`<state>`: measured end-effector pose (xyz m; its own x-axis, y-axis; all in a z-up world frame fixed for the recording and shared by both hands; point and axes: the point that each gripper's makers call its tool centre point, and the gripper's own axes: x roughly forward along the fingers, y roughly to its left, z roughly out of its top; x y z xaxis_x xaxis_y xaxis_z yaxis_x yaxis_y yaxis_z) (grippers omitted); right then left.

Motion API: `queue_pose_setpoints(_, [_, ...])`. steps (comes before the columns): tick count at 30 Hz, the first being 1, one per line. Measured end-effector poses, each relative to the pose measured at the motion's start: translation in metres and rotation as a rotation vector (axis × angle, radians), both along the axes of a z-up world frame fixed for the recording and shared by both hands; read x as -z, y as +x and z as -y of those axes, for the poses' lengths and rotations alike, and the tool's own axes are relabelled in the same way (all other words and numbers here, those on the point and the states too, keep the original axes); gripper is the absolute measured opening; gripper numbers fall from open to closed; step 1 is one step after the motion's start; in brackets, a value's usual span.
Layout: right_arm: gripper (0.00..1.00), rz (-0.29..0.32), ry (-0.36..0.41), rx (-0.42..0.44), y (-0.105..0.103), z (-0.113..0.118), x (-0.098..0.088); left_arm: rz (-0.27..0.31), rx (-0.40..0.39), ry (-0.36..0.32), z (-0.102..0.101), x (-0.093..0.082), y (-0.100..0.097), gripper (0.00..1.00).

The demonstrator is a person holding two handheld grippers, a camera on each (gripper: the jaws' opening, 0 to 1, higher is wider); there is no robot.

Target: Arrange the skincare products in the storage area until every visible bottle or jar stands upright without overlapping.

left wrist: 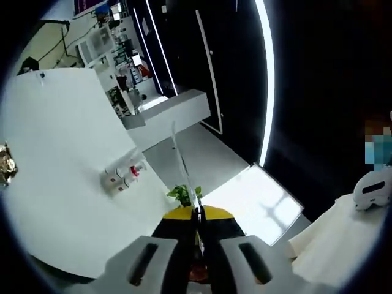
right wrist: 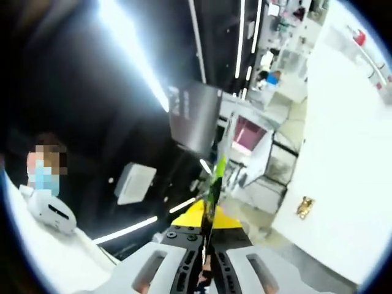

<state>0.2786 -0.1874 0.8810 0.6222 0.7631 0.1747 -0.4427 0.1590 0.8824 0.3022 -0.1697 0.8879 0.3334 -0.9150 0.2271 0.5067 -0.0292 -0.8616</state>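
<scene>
- the left gripper (left wrist: 197, 245) has its jaws pressed together with nothing between them; it is raised and tilted away from the work, so i judge it idle rather than reaching.
- ahead and to the left of its jaws, well apart, two small skincare bottles (left wrist: 124, 175) lie on their sides on the white table (left wrist: 55, 141), touching each other, caps toward the table edge; these need standing up.
- a small gold object (left wrist: 6, 164) sits far left on the same table.
- the right gripper (right wrist: 207, 260) is likewise closed and empty, pointing up into the room.
- to its right, a gold object (right wrist: 304, 207) rests on a white surface (right wrist: 349, 153).
</scene>
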Motion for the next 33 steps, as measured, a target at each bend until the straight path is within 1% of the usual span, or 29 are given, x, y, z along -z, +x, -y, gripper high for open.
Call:
queue_pose_setpoints(1, [0.06, -0.006, -0.015, 0.005, 0.0, 0.001, 0.003, -0.014, -0.036, -0.015, -0.007, -0.001, 0.007, 0.0])
queue_pose_setpoints(2, [0.07, -0.016, -0.018, 0.008, 0.001, 0.002, 0.004, -0.027, -0.046, -0.033, -0.01, -0.002, 0.01, 0.0])
queue_pose_setpoints(3, [0.03, -0.017, -0.014, 0.003, 0.0, 0.002, 0.004, -0.035, -0.051, -0.048, -0.014, -0.003, 0.012, 0.0])
queue_pose_setpoints(4, [0.0, -0.007, 0.005, -0.016, -0.002, 0.0, 0.0, -0.033, -0.04, -0.039, -0.013, -0.001, 0.012, 0.0])
queue_pose_setpoints(5, [0.0, 0.004, -0.001, -0.018, -0.003, 0.0, -0.001, -0.033, -0.037, -0.039, -0.011, -0.001, 0.011, 0.0])
queue_pose_setpoints(6, [0.0, 0.026, -0.037, 0.004, 0.0, 0.0, -0.001, -0.03, -0.043, -0.044, -0.01, -0.003, 0.011, 0.0])
queue_pose_setpoints(7, [0.0, 0.03, -0.04, 0.0, 0.0, 0.0, -0.002, -0.026, -0.047, -0.04, -0.01, -0.002, 0.012, 0.0])
queue_pose_setpoints(8, [0.0, 0.021, -0.061, 0.009, 0.003, 0.001, 0.001, -0.027, -0.046, -0.04, -0.01, -0.002, 0.012, 0.0])
queue_pose_setpoints(9, [0.0, 0.03, -0.07, 0.009, 0.005, 0.002, 0.001, -0.033, -0.045, -0.042, -0.01, -0.002, 0.012, 0.0])
queue_pose_setpoints(10, [0.0, 0.032, -0.064, 0.007, 0.006, 0.002, 0.0, -0.03, -0.024, -0.039, -0.007, -0.001, 0.01, 0.0])
queue_pose_setpoints(11, [0.0, 0.039, -0.07, 0.008, 0.008, 0.003, 0.0, -0.03, -0.027, -0.039, -0.007, -0.001, 0.01, 0.01])
queue_pose_setpoints(12, [0.0, 0.039, -0.075, 0.012, 0.01, 0.003, -0.001, -0.009, -0.019, -0.032, -0.005, -0.001, 0.009, 0.03])
queue_pose_setpoints(13, [0.0, 0.041, -0.073, 0.011, 0.01, 0.003, -0.002, -0.007, -0.008, -0.034, -0.004, -0.002, 0.008, 0.04])
queue_pose_setpoints(16, [0.0, 0.067, -0.086, -0.004, 0.014, 0.004, -0.005, -0.016, 0.015, -0.046, 0.001, -0.001, 0.007, 0.09])
queue_pose_setpoints(18, [0.0, 0.068, -0.103, -0.017, 0.018, 0.005, -0.004, -0.031, 0.027, -0.046, 0.004, 0.001, 0.009, 0.12])
queue_pose_setpoints(21, [0.0, 0.087, -0.116, -0.056, 0.02, 0.004, -0.009, -0.031, 0.031, -0.054, 0.006, 0.0, 0.012, 0.1])
queue_pose_setpoints(22, [0.0, 0.097, -0.11, -0.103, 0.016, -0.001, -0.013, -0.033, 0.03, -0.066, 0.005, -0.002, 0.013, 0.1])
queue_pose_setpoints(23, [0.0, 0.1, -0.109, -0.134, 0.012, -0.004, -0.014, -0.051, 0.02, -0.092, 0.003, -0.004, 0.016, 0.12])
queue_pose_setpoints(24, [0.0, 0.117, -0.14, -0.17, 0.008, -0.008, -0.013, -0.07, 0.005, -0.117, 0.001, -0.007, 0.019, 0.15])
queue_pose_setpoints(25, [0.0, 0.128, -0.159, -0.193, 0.005, -0.011, -0.012, -0.075, -0.018, -0.133, -0.002, -0.007, 0.023, 0.15])
queue_pose_setpoints(26, [0.0, 0.135, -0.178, -0.209, 0.002, -0.014, -0.011, -0.068, -0.018, -0.132, -0.004, -0.006, 0.023, 0.14])
queue_pose_setpoints(28, [0.0, 0.119, -0.185, -0.212, 0.0, -0.016, -0.007, -0.058, -0.016, -0.113, -0.006, -0.003, 0.021, 0.05])
queue_pose_setpoints(29, [0.0, 0.119, -0.186, -0.213, -0.002, -0.016, -0.005, -0.032, -0.011, -0.093, -0.006, -0.001, 0.019, 0.03])
queue_pose_setpoints(31, [0.0, 0.11, -0.169, -0.207, -0.005, -0.015, -0.002, -0.031, -0.013, -0.079, -0.005, -0.001, 0.017, 0.03])
queue_pose_setpoints(33, [0.0, 0.101, -0.168, -0.194, -0.008, -0.012, 0.003, -0.026, -0.007, -0.041, -0.002, 0.003, 0.015, 0.03])
